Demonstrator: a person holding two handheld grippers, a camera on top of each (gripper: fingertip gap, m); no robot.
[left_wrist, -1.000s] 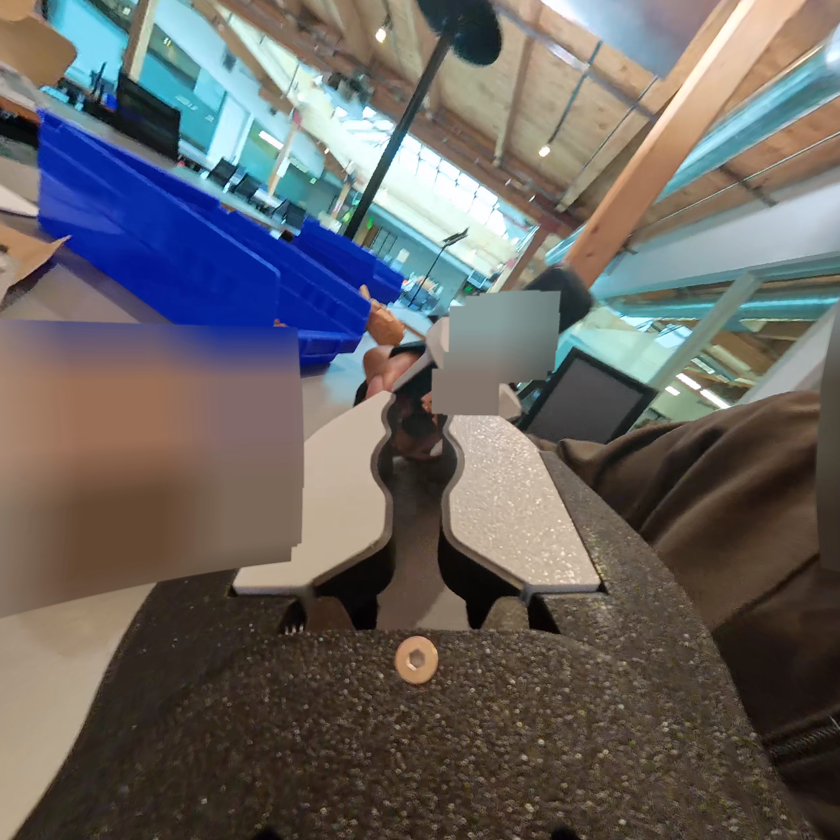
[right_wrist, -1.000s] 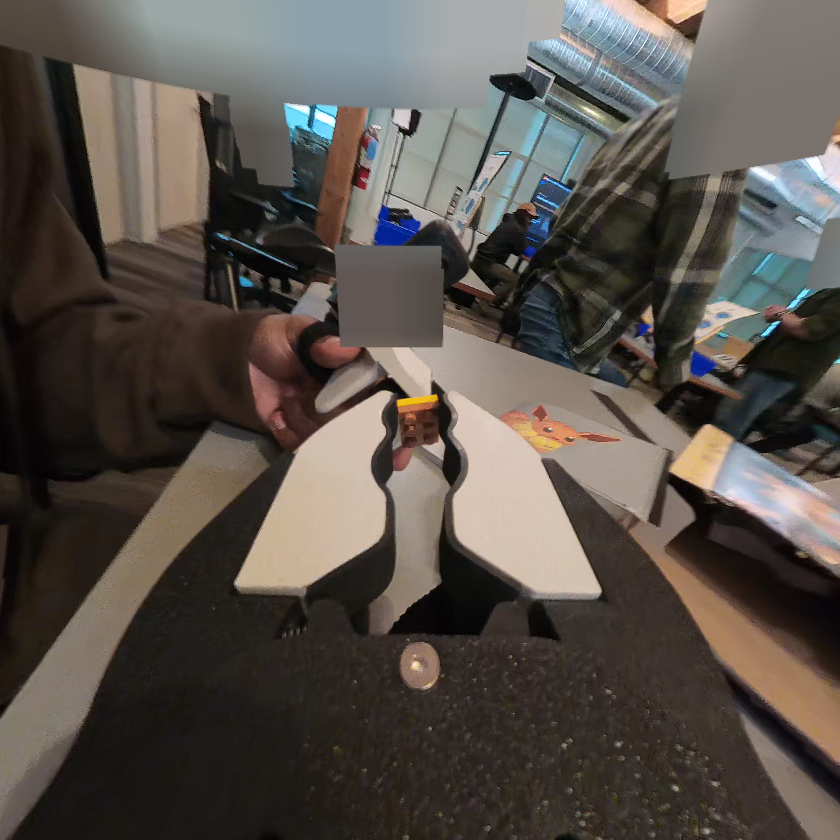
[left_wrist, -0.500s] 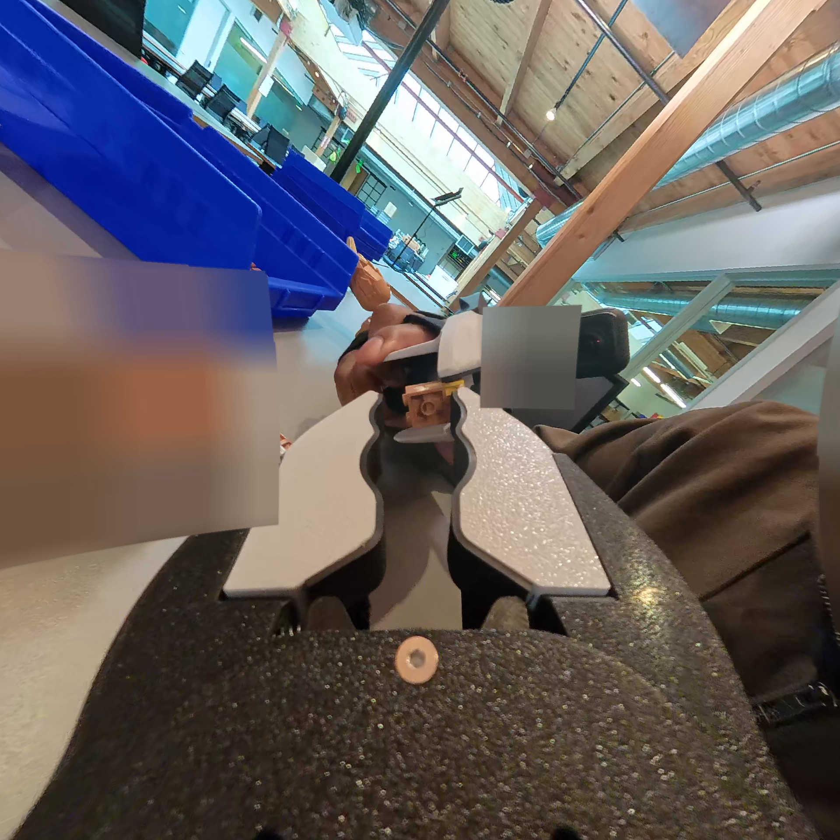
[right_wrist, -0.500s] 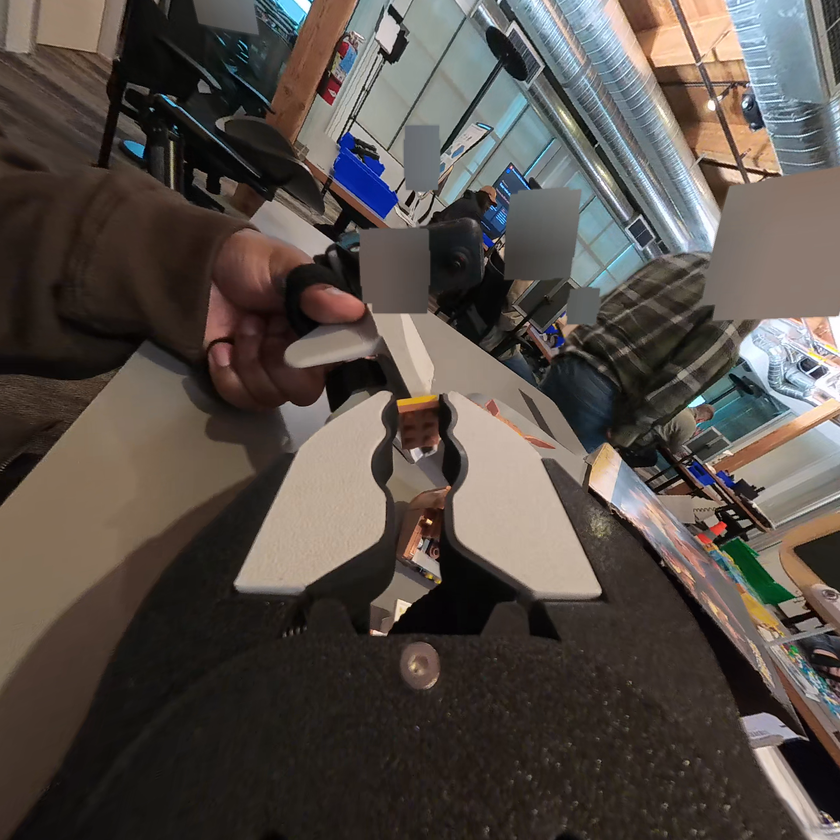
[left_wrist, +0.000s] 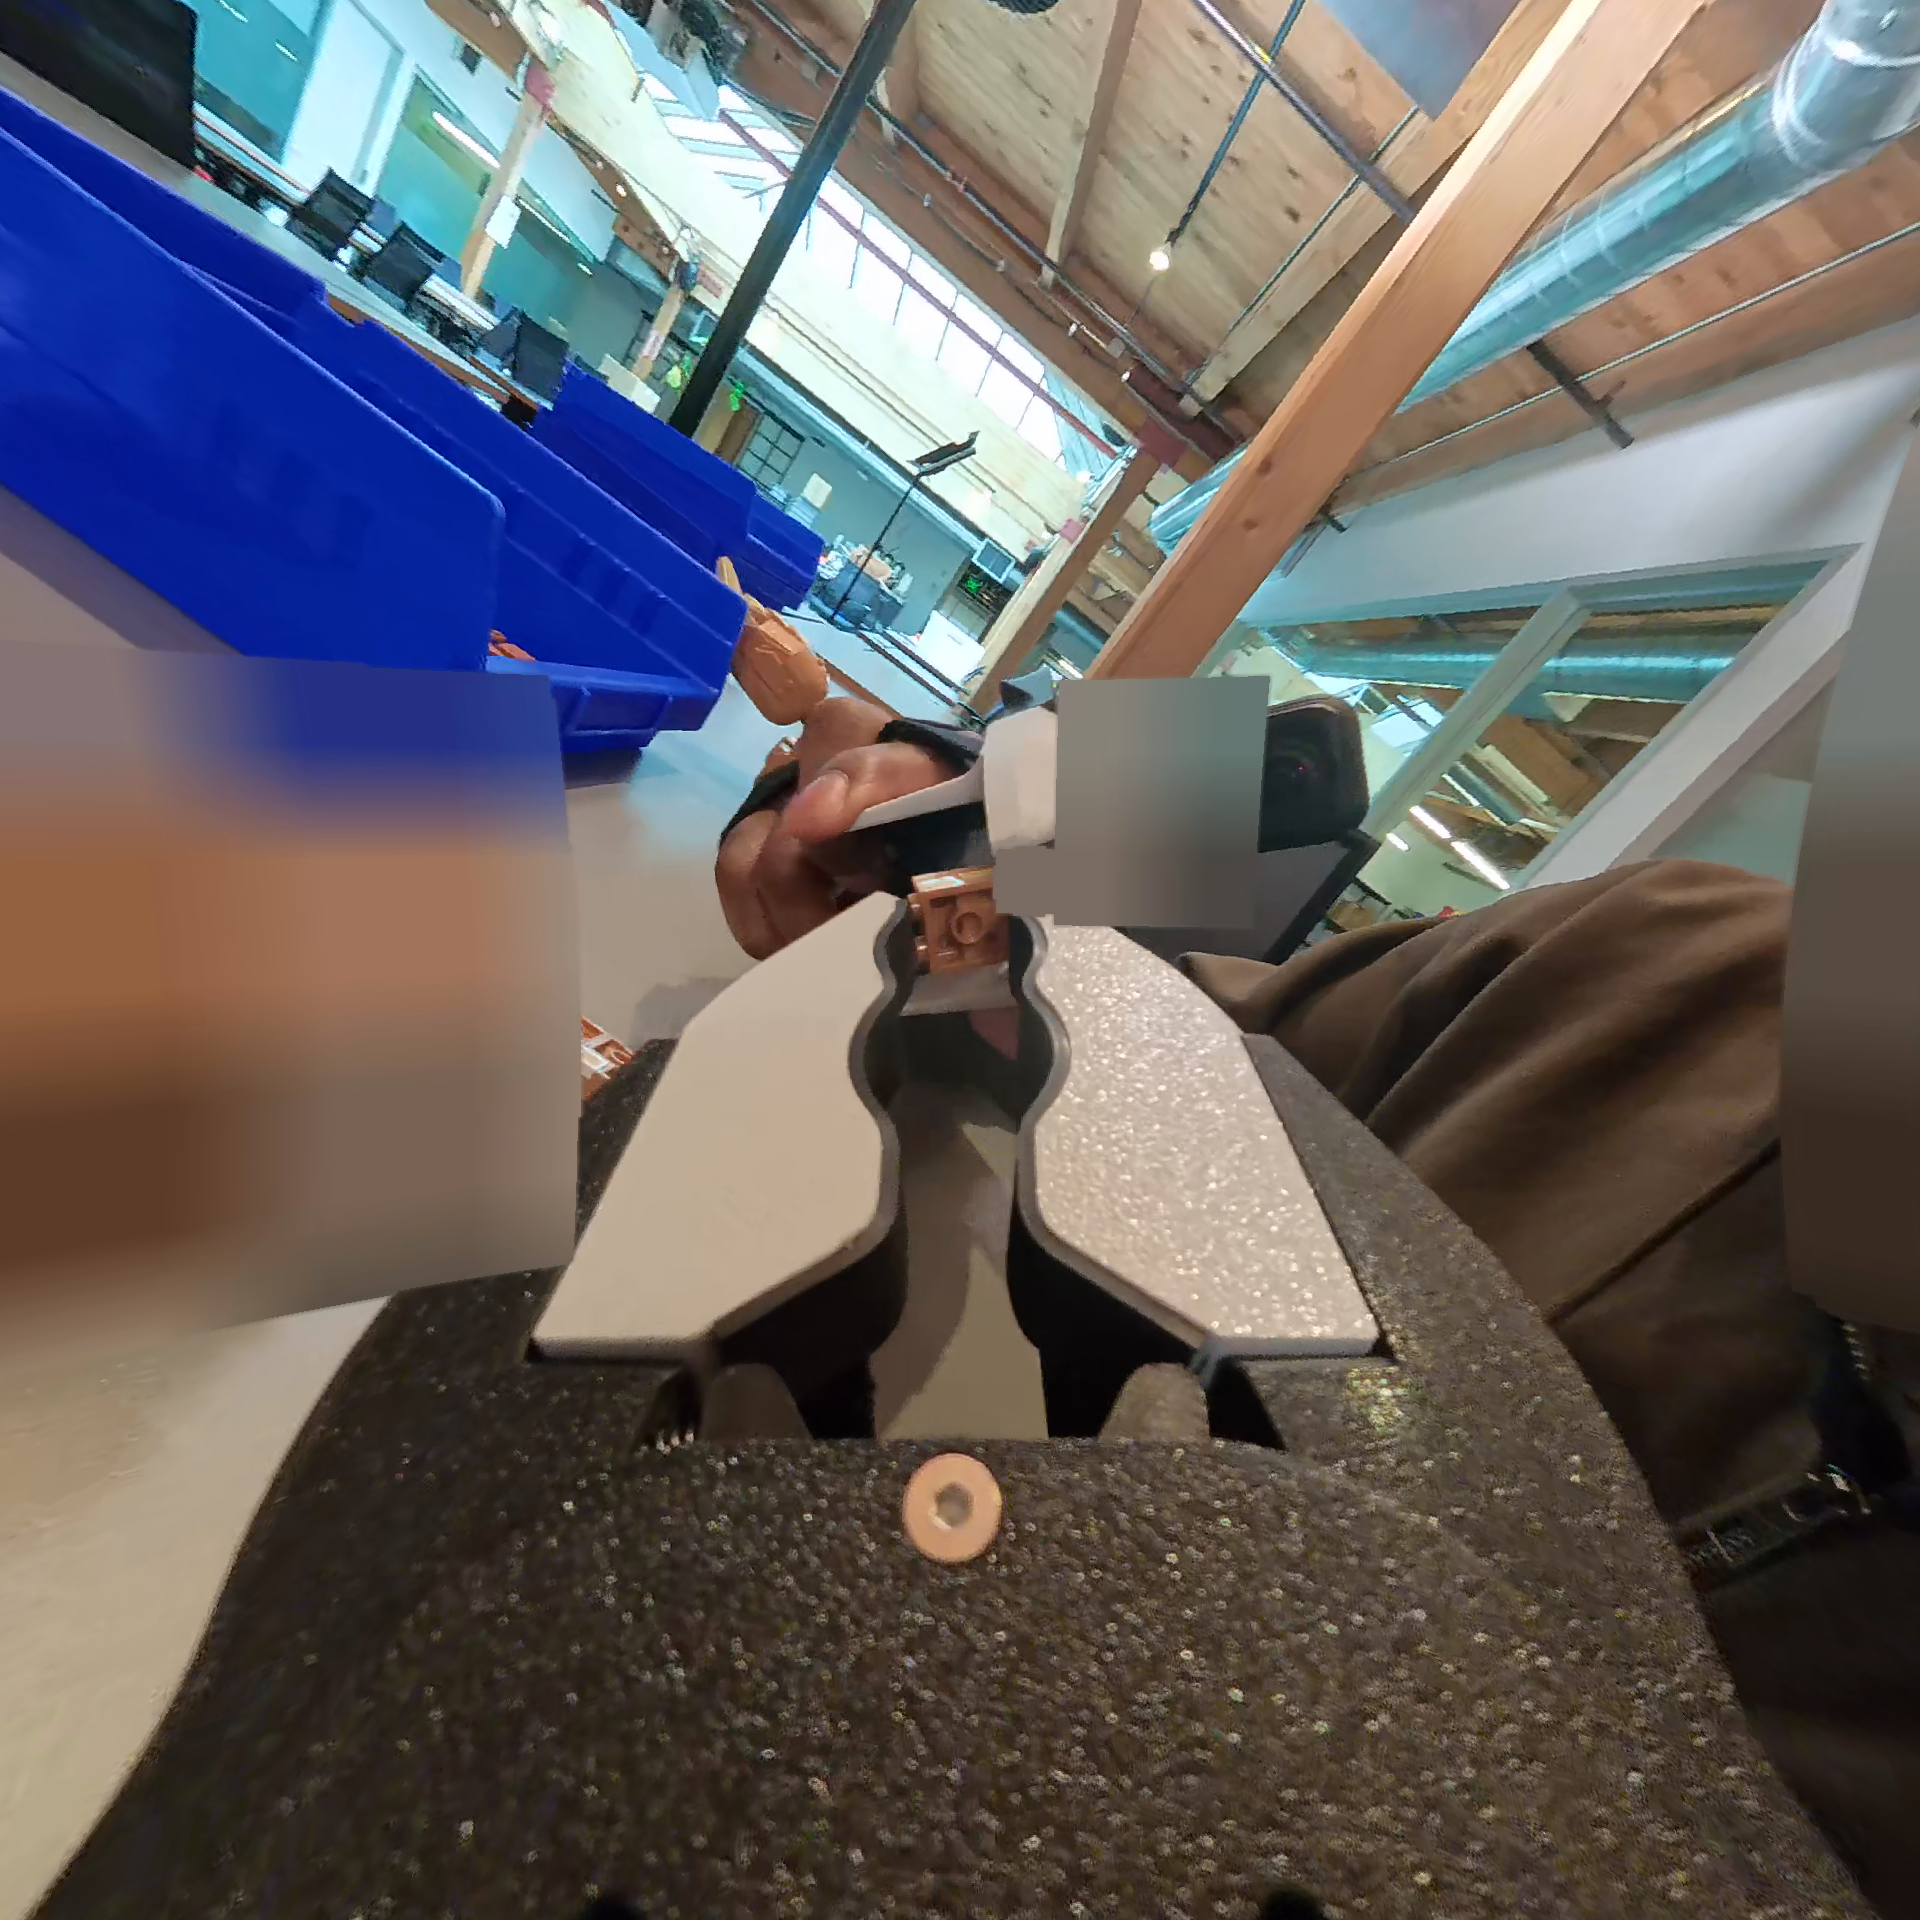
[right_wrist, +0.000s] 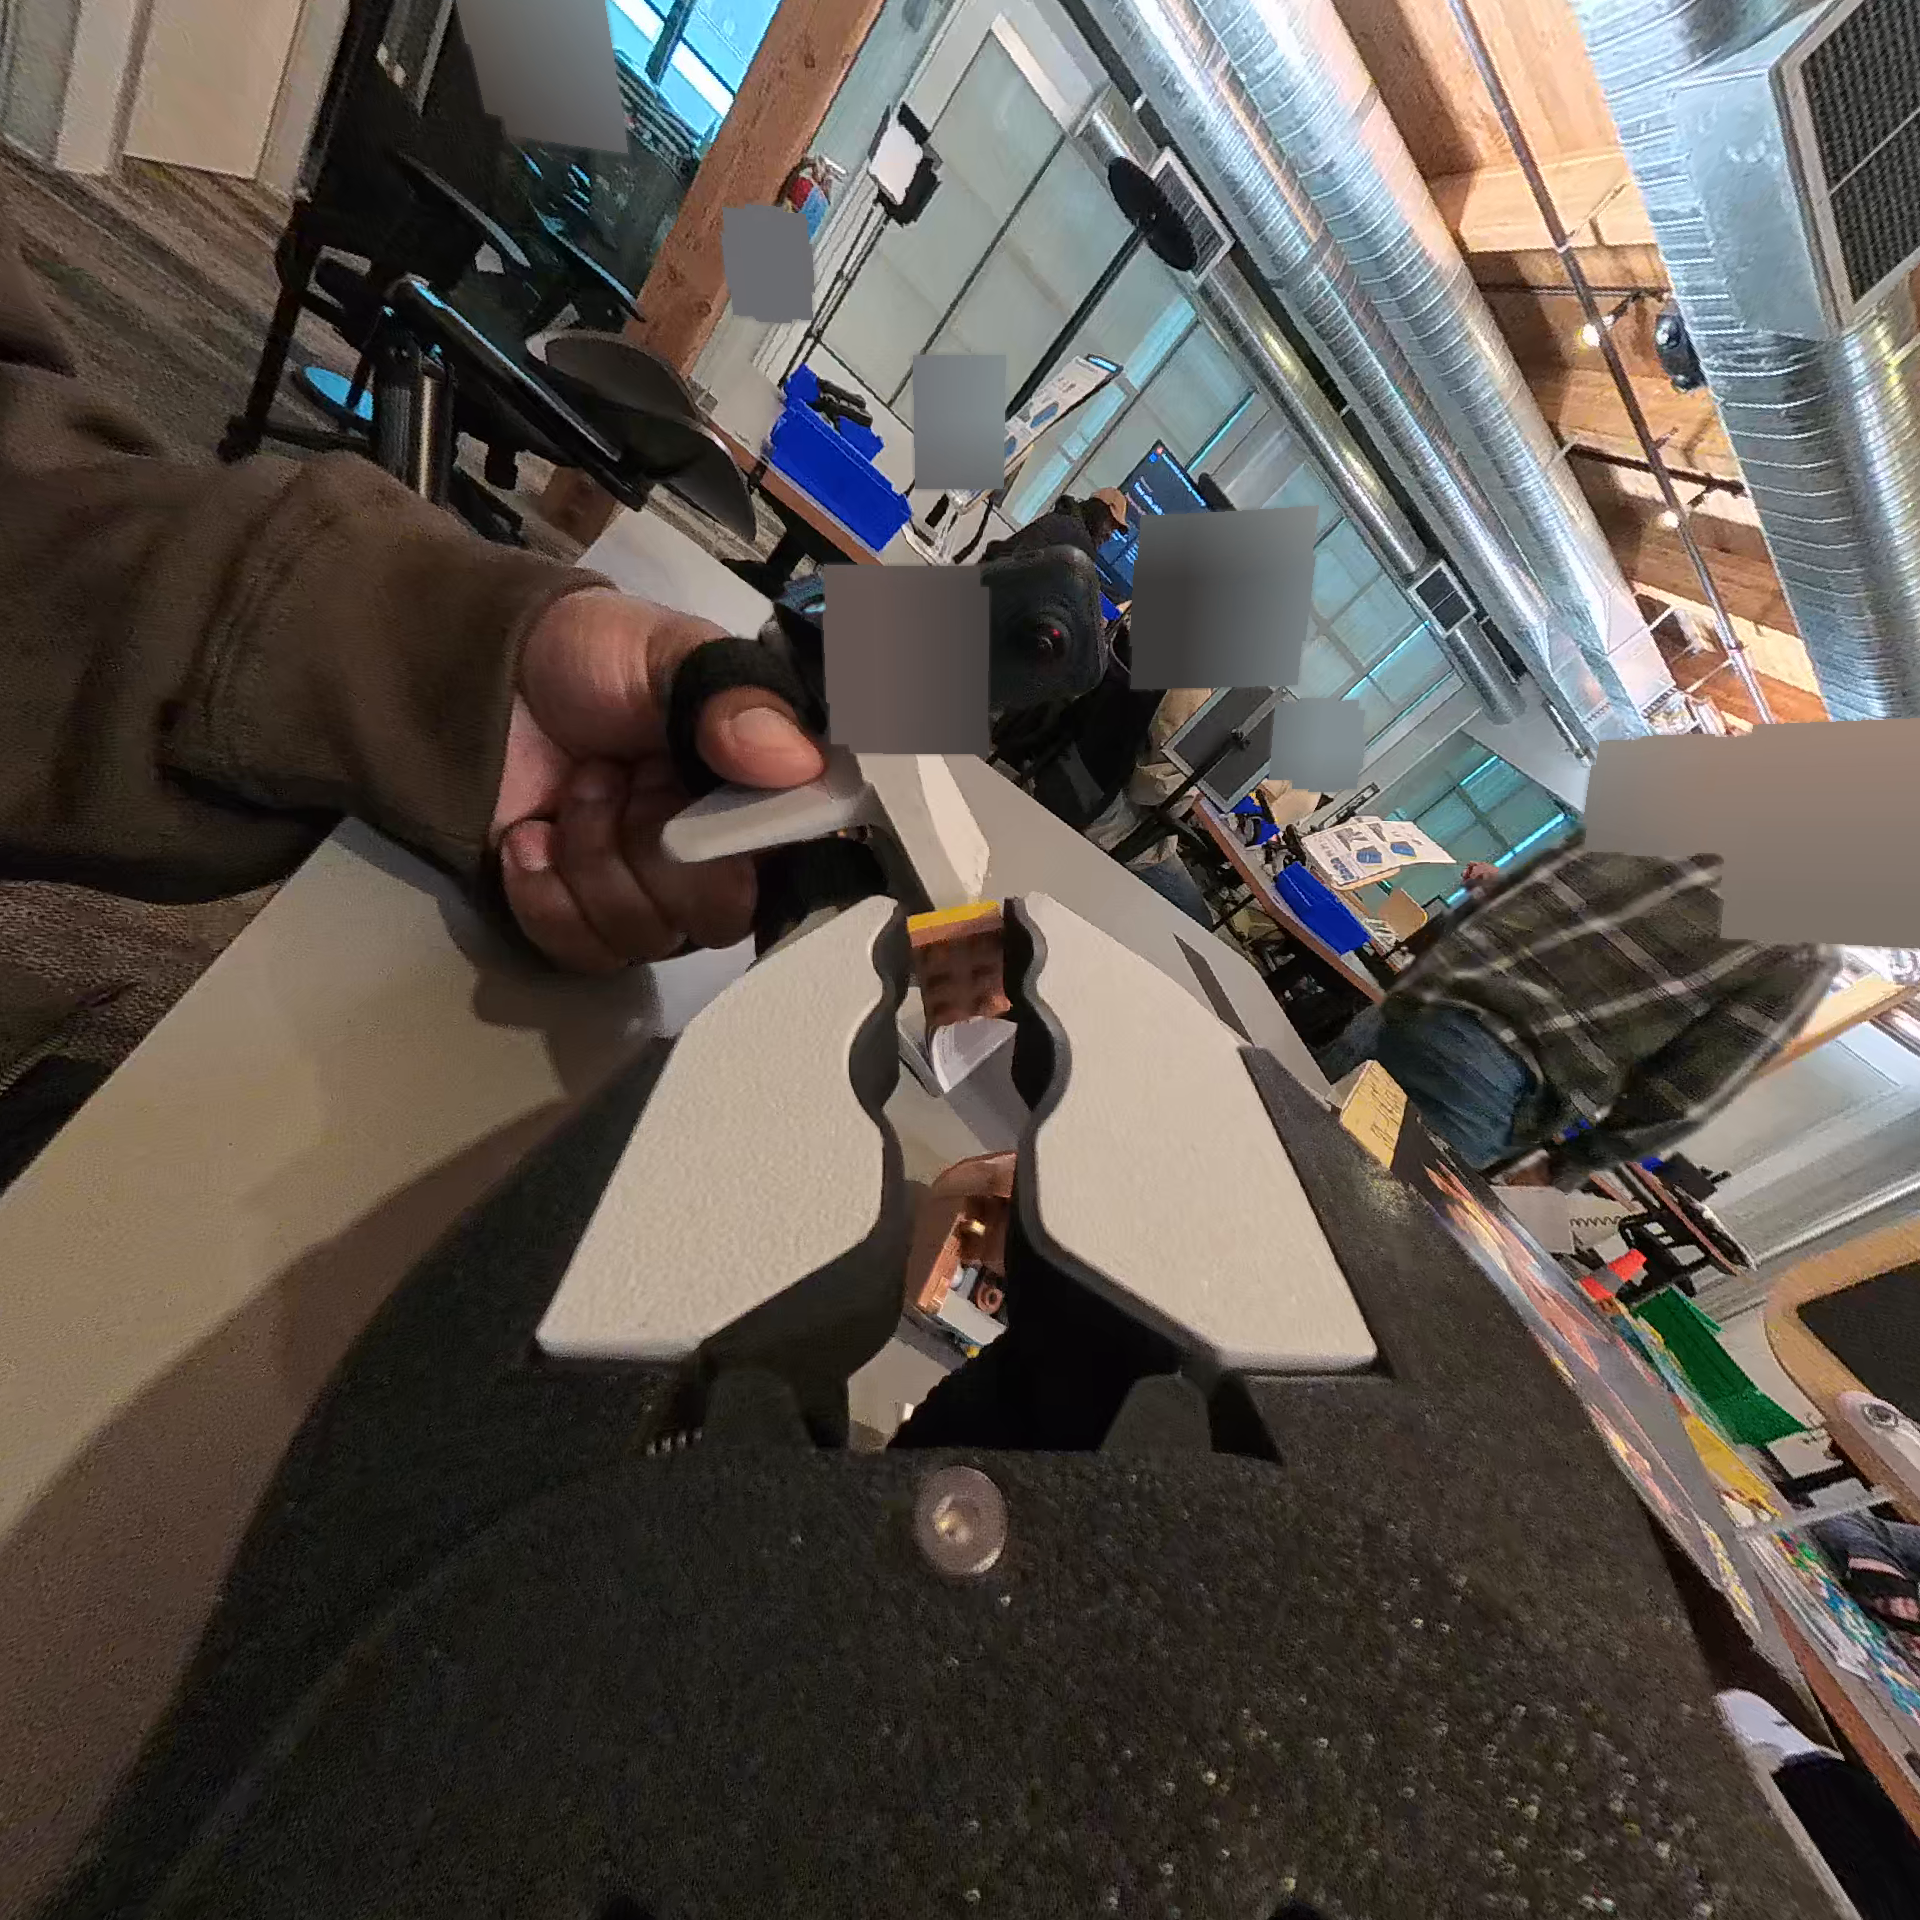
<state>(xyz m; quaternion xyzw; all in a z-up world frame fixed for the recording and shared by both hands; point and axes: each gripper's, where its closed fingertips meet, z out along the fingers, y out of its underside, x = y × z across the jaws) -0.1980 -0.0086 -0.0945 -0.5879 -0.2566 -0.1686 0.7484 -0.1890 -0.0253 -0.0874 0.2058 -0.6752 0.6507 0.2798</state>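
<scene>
Small brown brick piece with a yellow top layer sits pinched between the right gripper tips. In the left wrist view the same piece lies between the left gripper tips; contact there cannot be told. Grey patches hide the far gripper bodies. Blue bins at 10 o'clock, on the tabletop.

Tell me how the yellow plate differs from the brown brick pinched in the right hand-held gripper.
Colour: the yellow plate is bright yellow, the brown brick reddish brown. Thickness: the plate is a thin slab, the brick clearly thicker. Place: in the right wrist view the plate lies on top, the brick beneath it. Shared: both sit stacked together between the tips of the right hand-held gripper.
</scene>
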